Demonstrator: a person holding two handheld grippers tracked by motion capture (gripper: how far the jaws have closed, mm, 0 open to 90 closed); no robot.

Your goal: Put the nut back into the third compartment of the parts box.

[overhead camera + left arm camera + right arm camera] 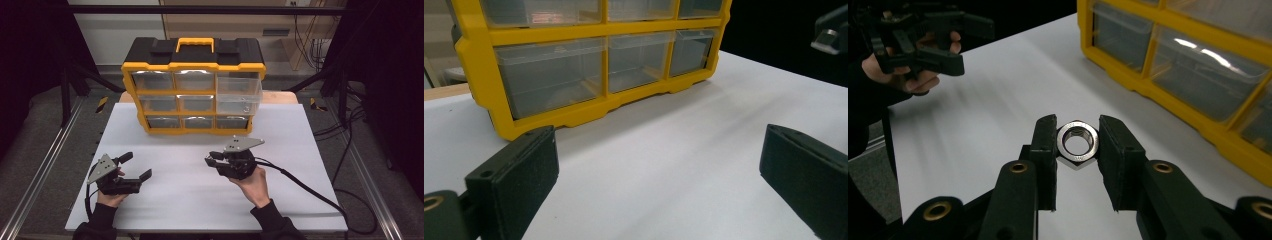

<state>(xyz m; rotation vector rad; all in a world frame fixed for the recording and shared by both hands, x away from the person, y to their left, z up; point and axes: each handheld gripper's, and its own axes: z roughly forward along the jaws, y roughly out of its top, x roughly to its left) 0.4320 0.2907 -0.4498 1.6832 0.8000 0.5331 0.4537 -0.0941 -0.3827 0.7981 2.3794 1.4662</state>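
With your right gripper (1077, 142) clamped on the nut (1077, 140) and your left gripper (659, 170) gaping empty, carry it next to the pulled-out drawer (239, 92), probably its destination.

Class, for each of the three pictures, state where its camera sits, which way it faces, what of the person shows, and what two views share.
High view: above the person's side, facing forward and down on the white table; forearms, hands and both tools show.
Left gripper view: rides the left hand-held gripper, jaws wide apart, facing the yellow plastic drawer cabinet.
Right gripper view: rides the right hand-held gripper, clamped on a silver hexagonal metal nut; the other hand shows farther off.
Shared: both gripper views show the cabinet's clear drawers.
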